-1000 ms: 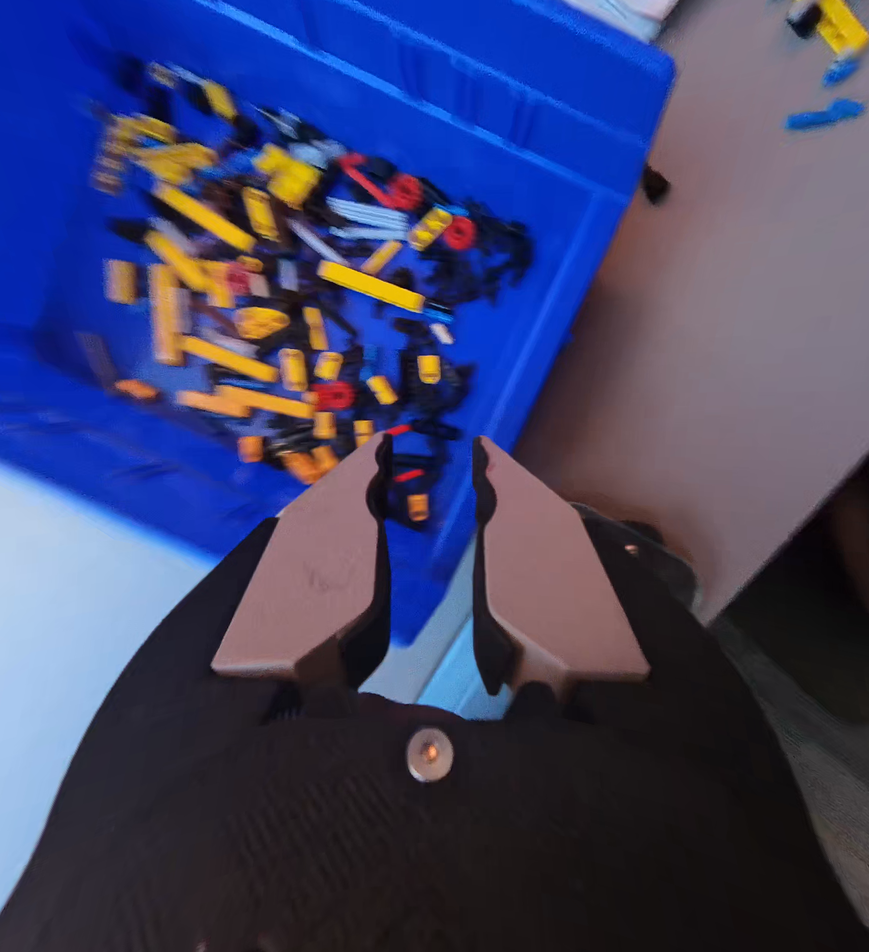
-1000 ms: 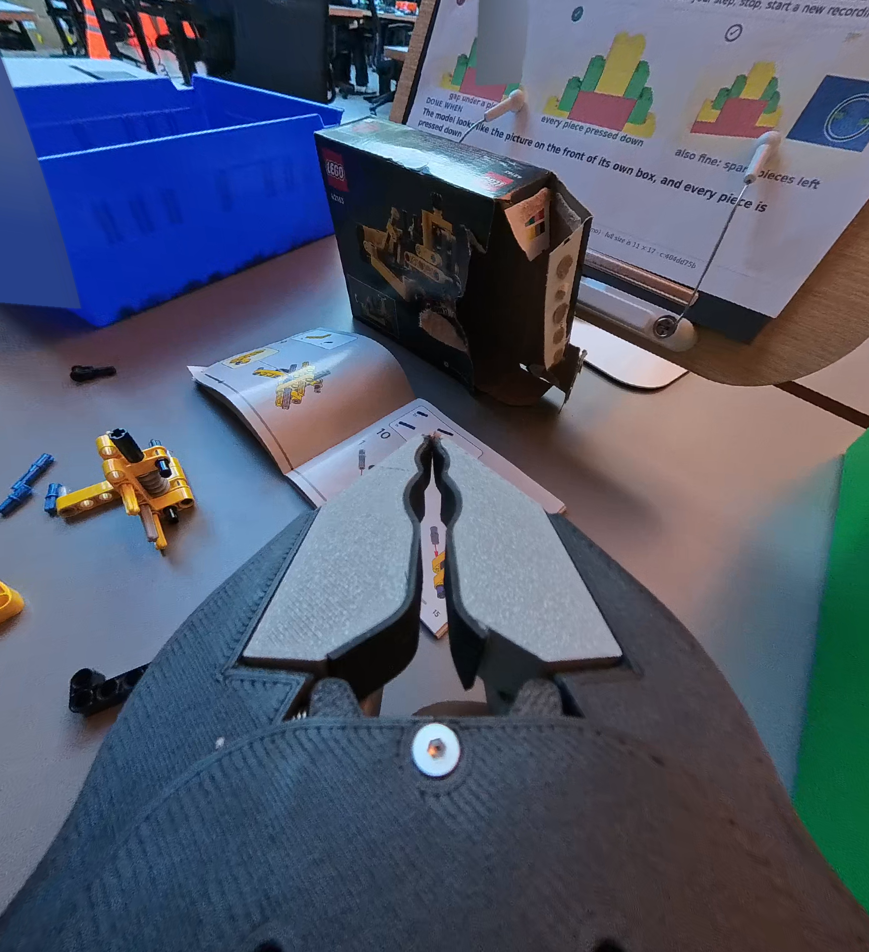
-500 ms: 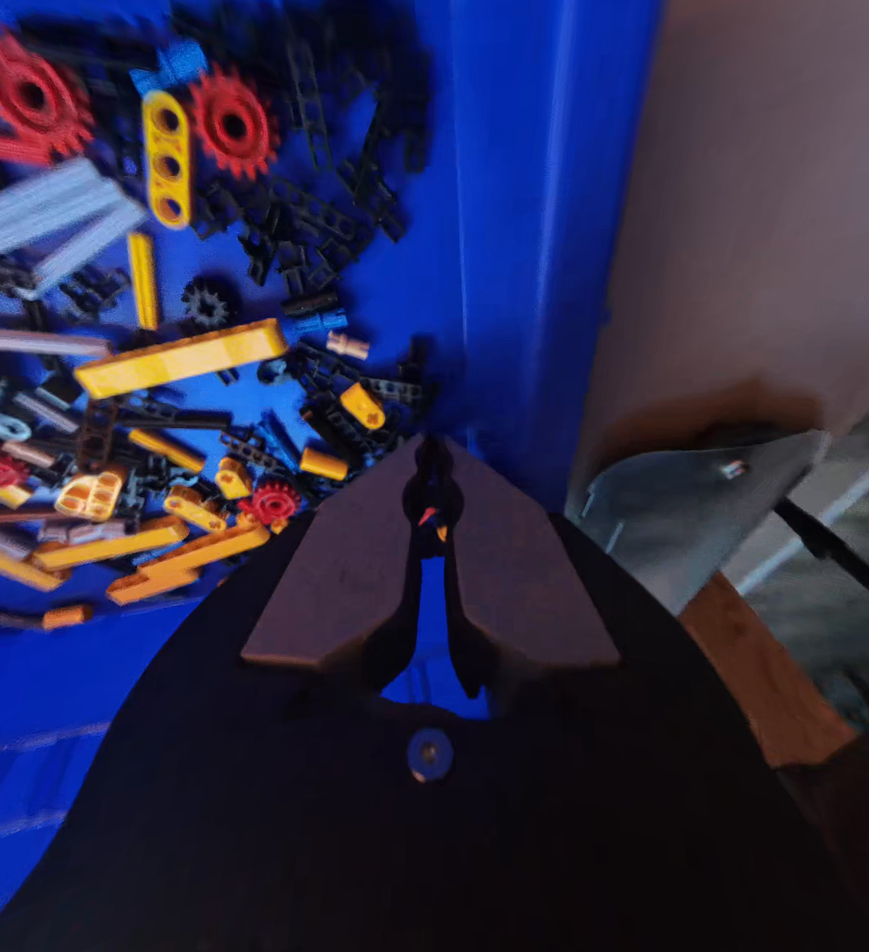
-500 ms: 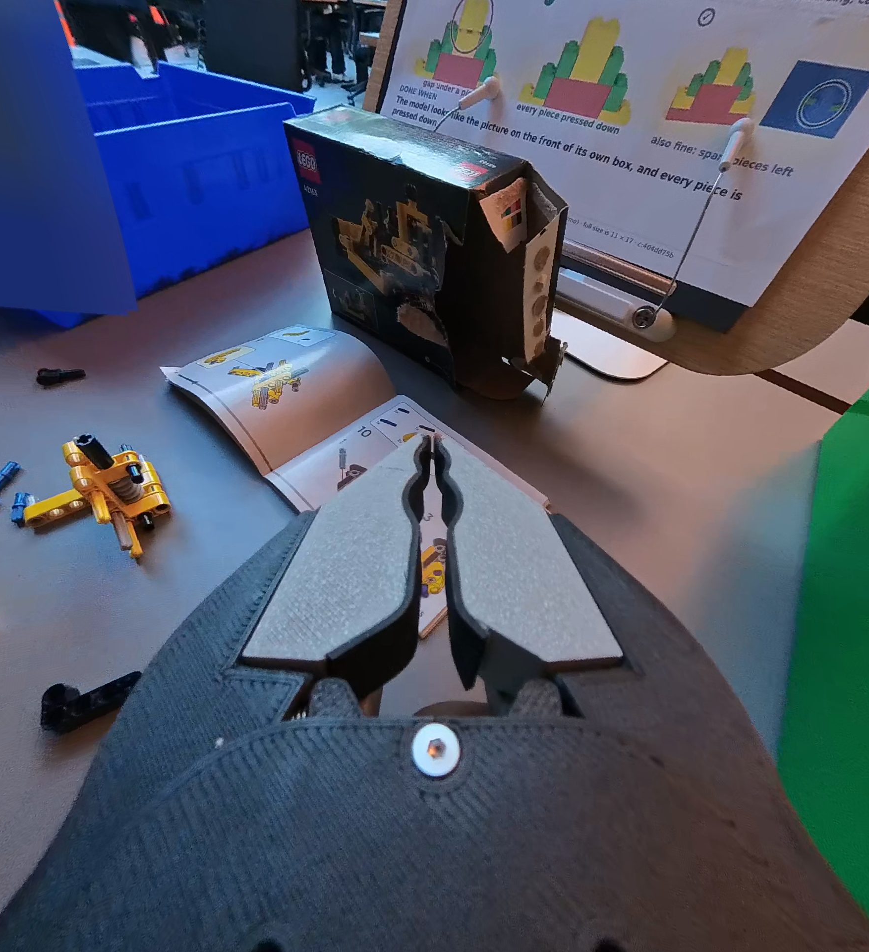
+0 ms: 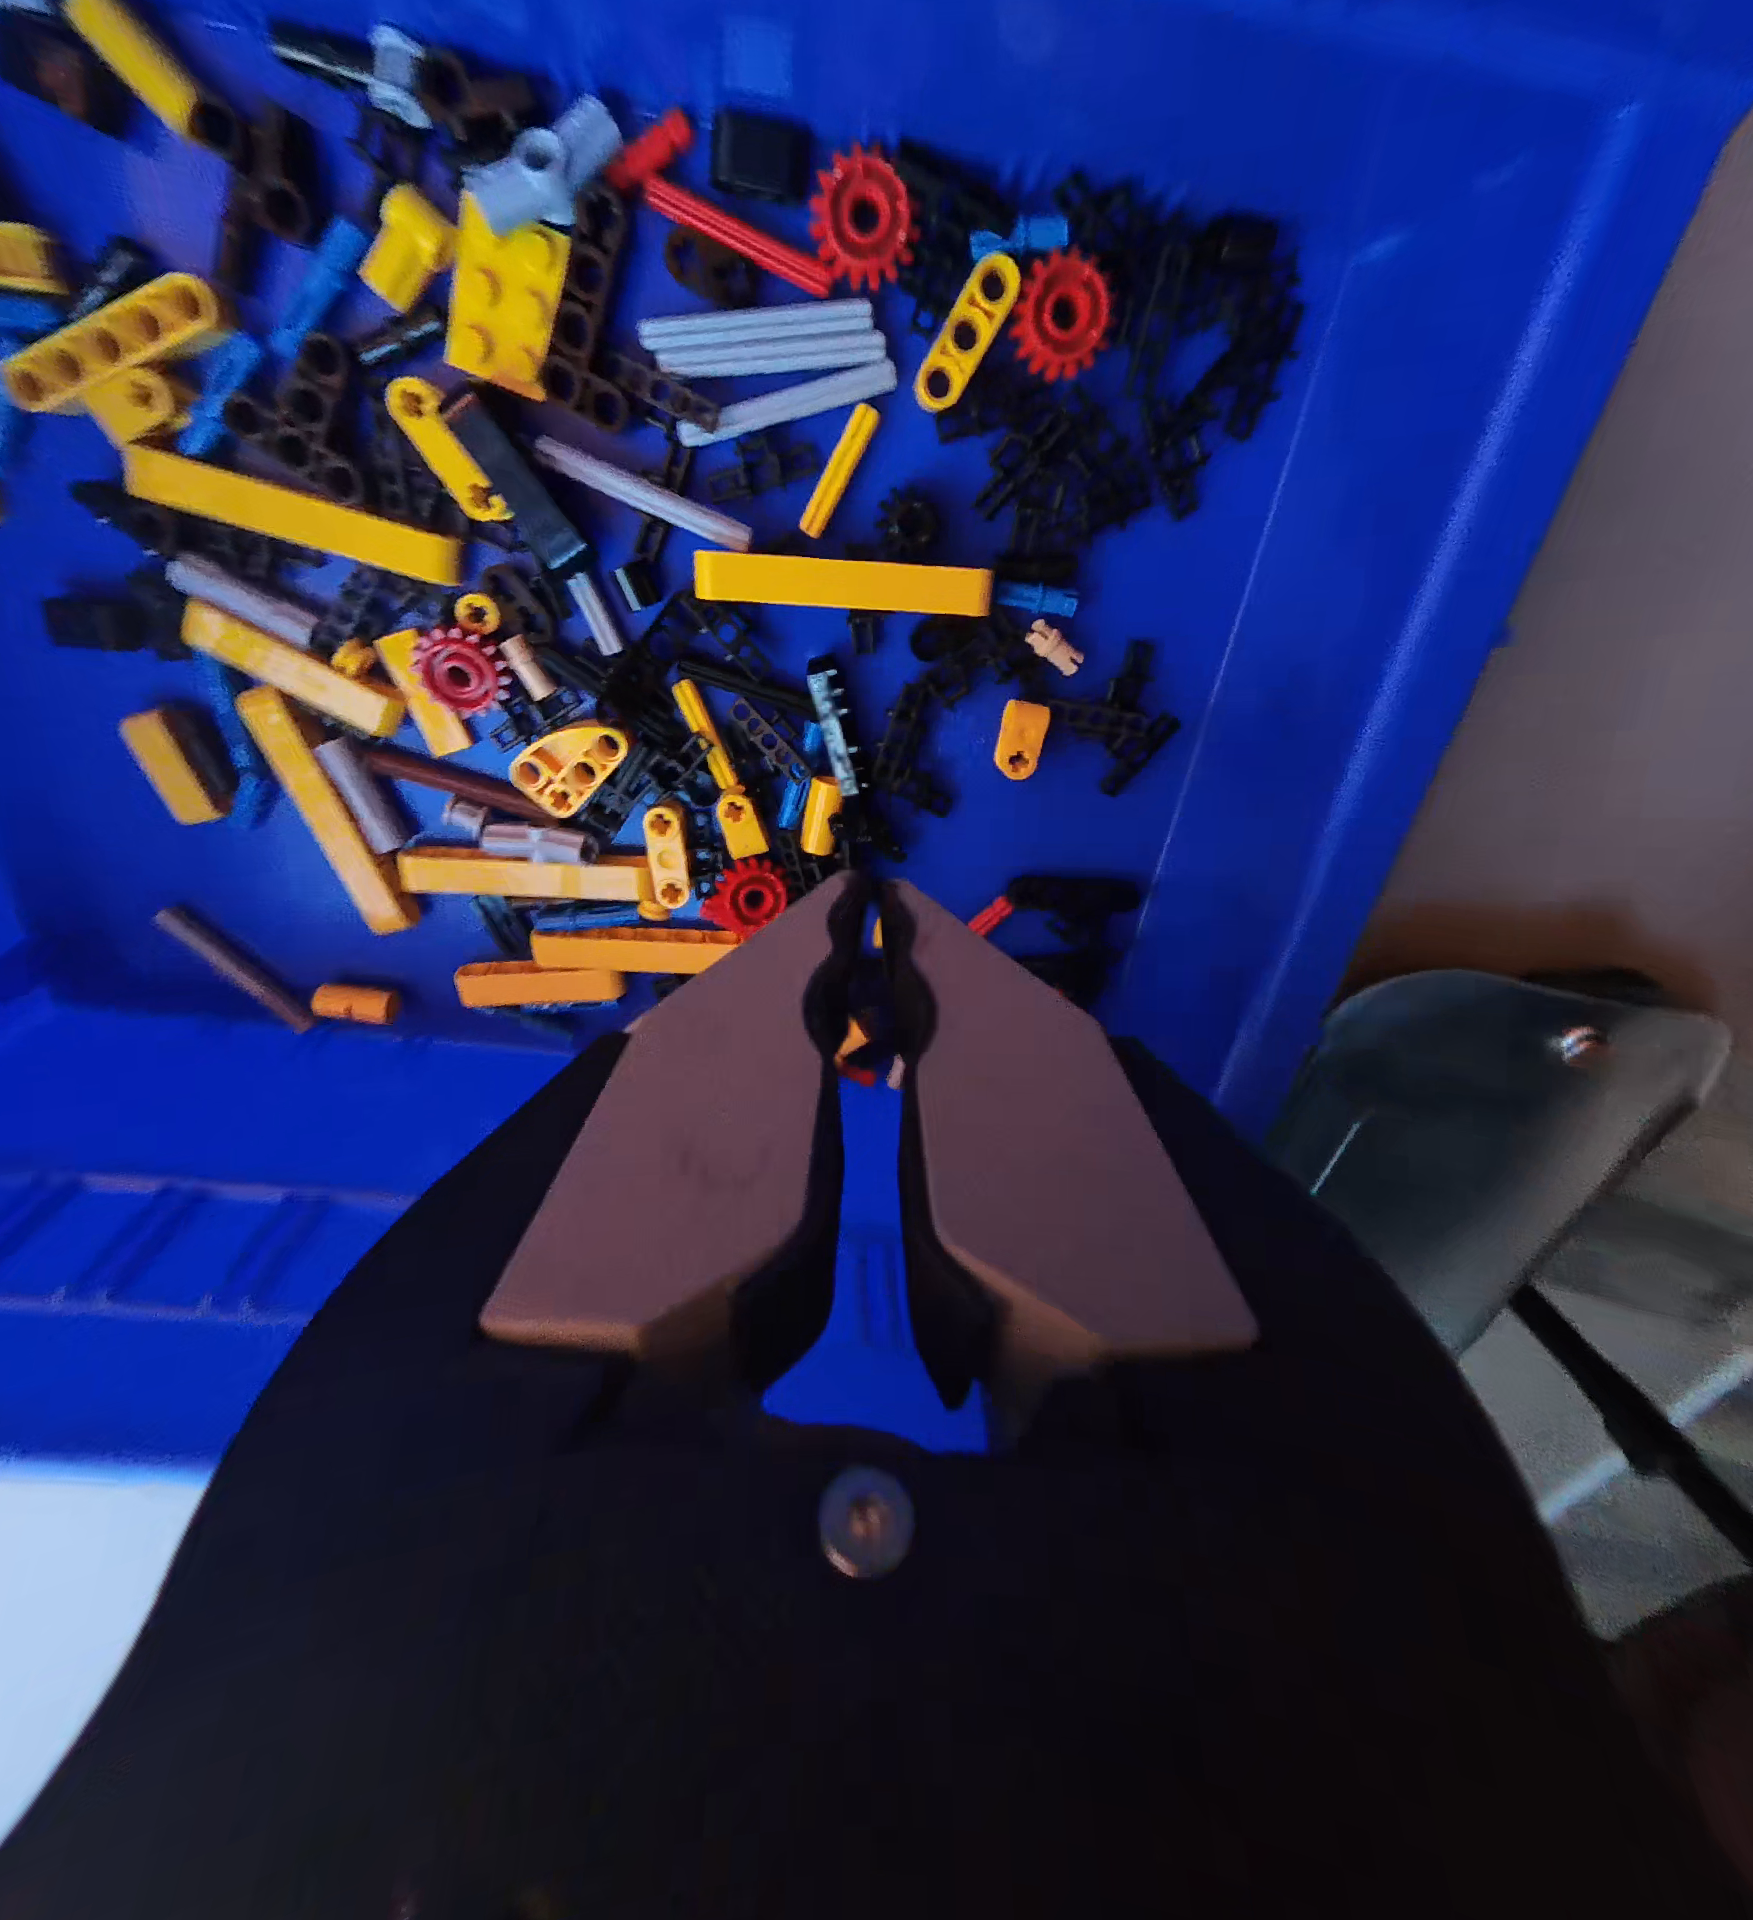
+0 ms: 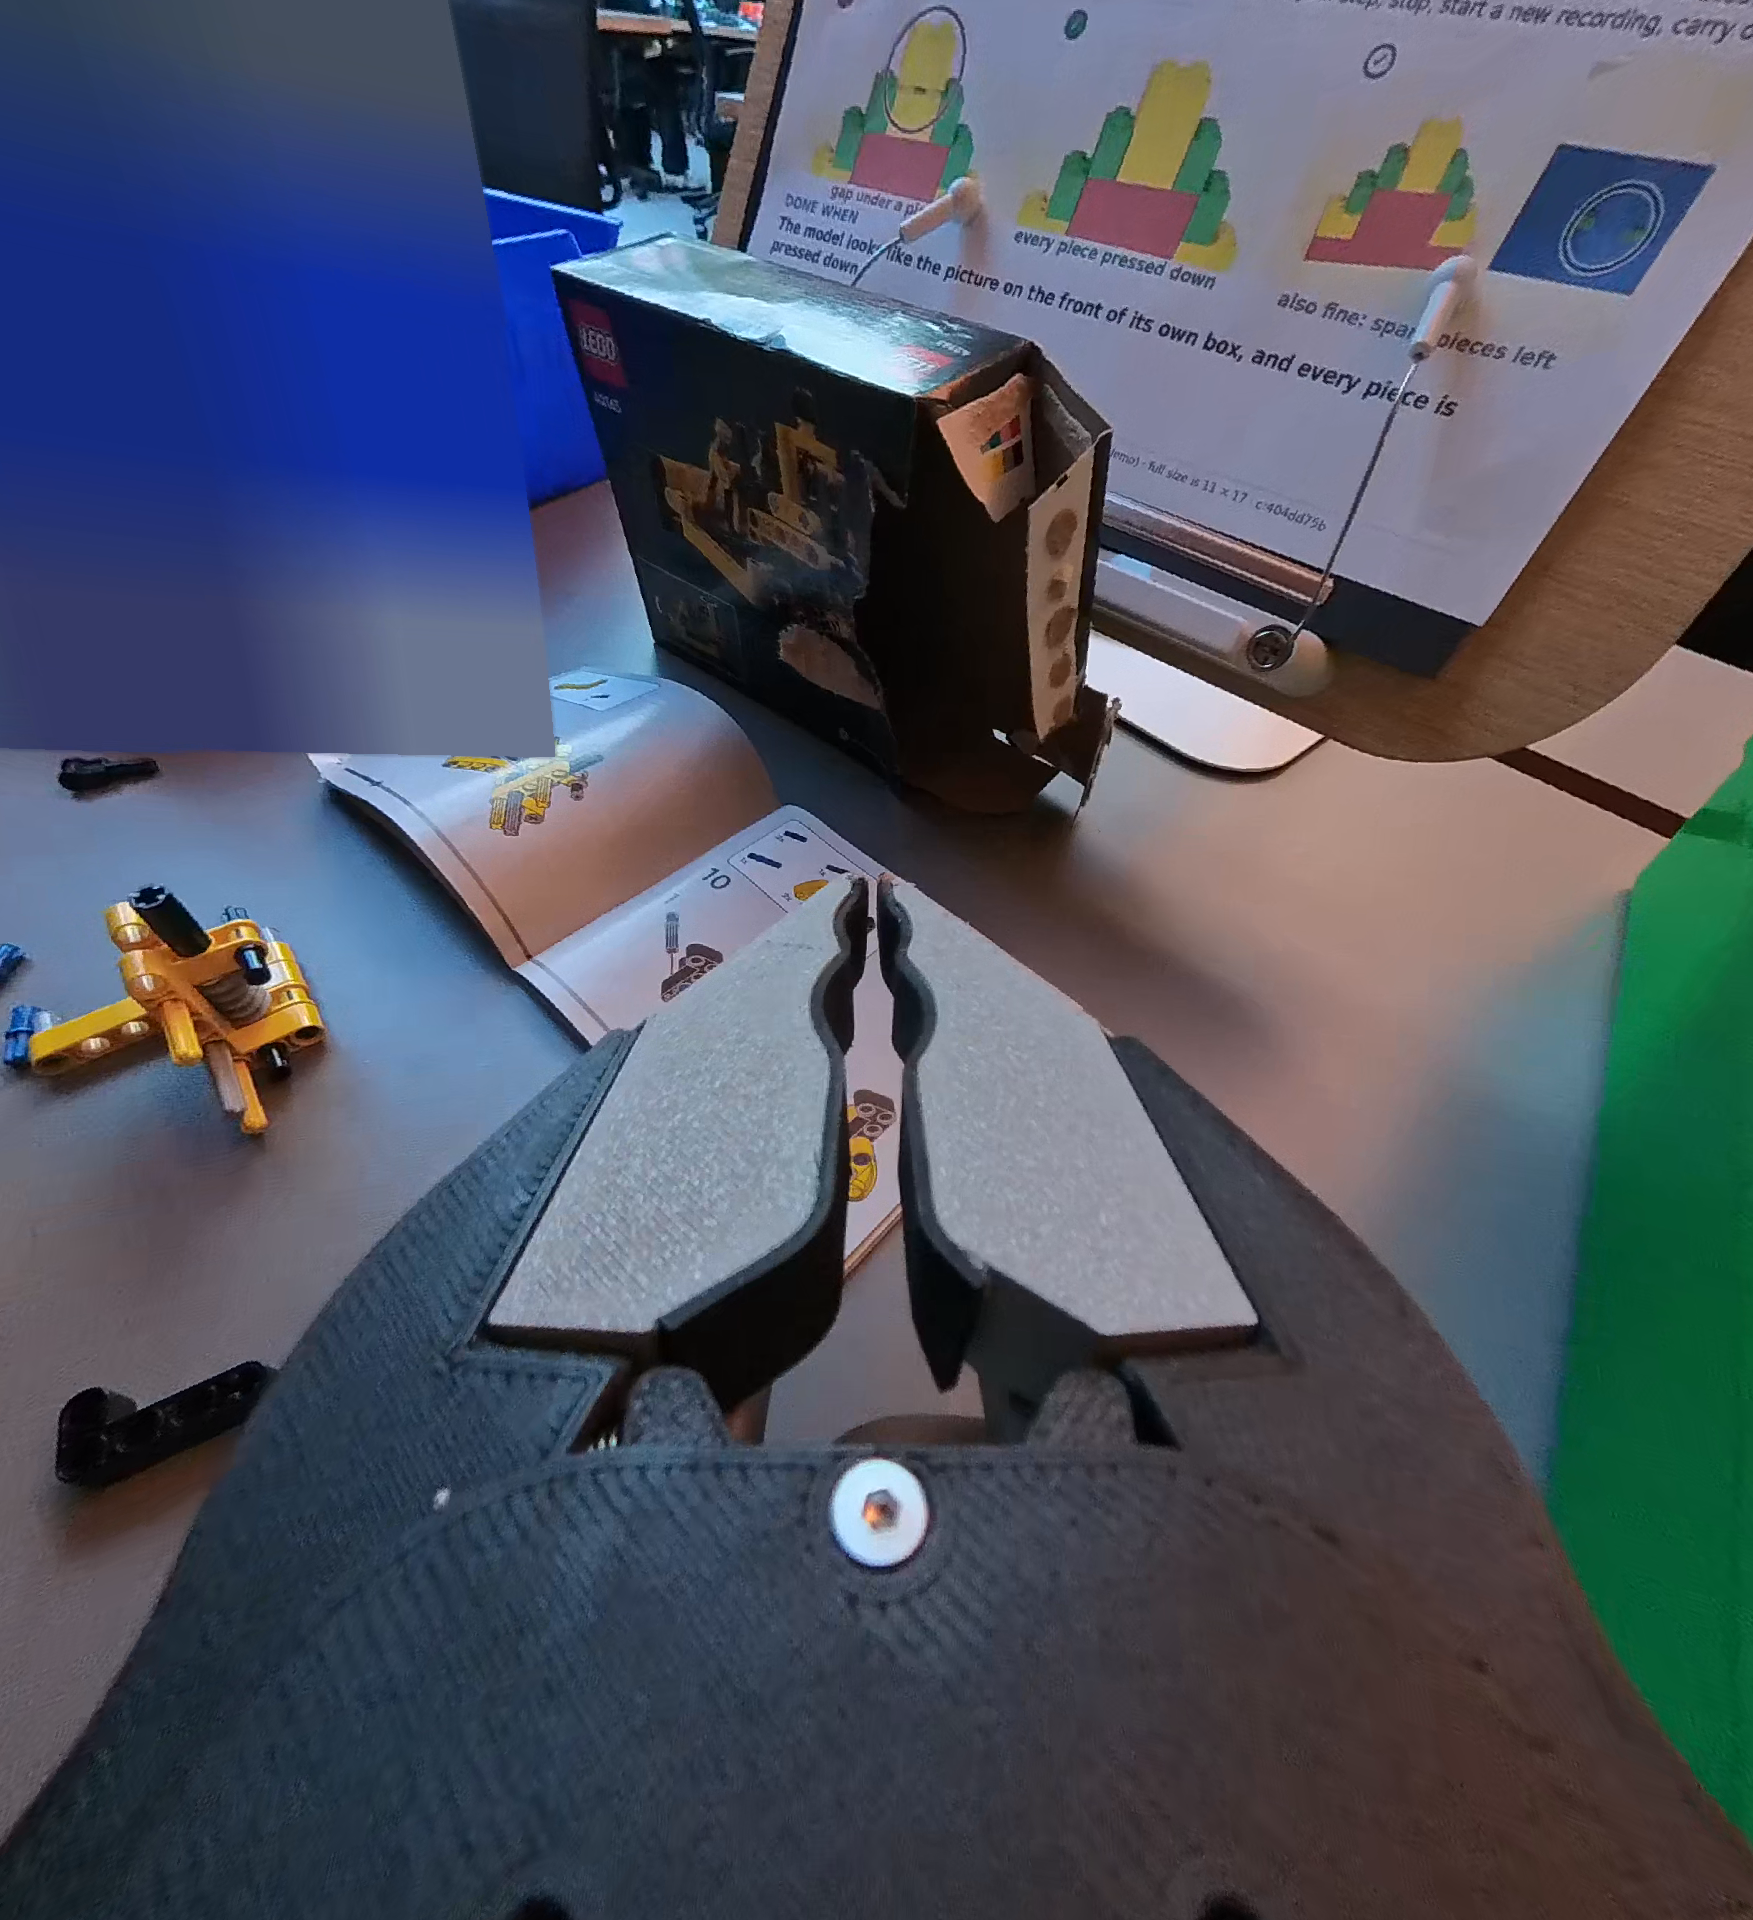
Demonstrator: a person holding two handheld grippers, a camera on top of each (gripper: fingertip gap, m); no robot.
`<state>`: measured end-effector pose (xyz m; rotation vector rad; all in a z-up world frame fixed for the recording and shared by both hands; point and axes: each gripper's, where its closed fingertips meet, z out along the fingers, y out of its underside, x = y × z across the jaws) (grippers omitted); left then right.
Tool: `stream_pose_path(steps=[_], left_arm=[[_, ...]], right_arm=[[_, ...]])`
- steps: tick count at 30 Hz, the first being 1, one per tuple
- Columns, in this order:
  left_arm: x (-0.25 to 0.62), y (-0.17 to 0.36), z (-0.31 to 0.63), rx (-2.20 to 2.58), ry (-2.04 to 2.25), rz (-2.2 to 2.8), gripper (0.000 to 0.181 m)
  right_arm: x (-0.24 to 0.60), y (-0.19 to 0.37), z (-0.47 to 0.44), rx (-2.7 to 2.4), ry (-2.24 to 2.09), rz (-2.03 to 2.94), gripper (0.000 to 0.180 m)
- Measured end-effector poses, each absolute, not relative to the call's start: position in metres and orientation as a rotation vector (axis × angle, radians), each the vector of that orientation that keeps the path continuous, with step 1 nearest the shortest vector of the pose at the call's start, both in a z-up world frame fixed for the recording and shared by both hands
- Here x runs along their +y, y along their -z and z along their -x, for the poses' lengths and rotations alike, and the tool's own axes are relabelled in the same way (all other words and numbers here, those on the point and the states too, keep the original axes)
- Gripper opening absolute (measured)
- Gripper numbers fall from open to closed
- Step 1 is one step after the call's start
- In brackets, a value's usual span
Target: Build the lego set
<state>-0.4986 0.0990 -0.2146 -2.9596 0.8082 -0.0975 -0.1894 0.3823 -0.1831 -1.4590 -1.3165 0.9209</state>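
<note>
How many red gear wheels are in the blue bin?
4. Two big red gears sit near the bin's far wall, a smaller one lies mid-pile on the left, and one sits just before the left gripper's tips. More may be buried.

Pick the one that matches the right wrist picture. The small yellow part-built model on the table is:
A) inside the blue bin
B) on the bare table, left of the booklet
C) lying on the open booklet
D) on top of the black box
B: the yellow model stands on the grey table, apart from the open booklet to its right and clear of the black box.
</note>
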Motion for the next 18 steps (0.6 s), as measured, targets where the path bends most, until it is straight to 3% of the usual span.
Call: stream_pose_path(steps=[1,12,18], left_arm=[[0.101,0.211,0.501,0.763,0.058,2.937,0.001],[0.108,0.177,0.511,0.298,0.012,2.715,0.022],[0.11,0.128,0.487,0.131,-0.011,2.492,0.049]], right_arm=[[0.382,0.183,0.189,-1.315,-0.924,1.46,0.0],[0.383,0.183,0.189,-1.311,-0.943,1.467,0.0],[0.377,0.183,0.19,-1.34,-0.976,1.451,0.0]])
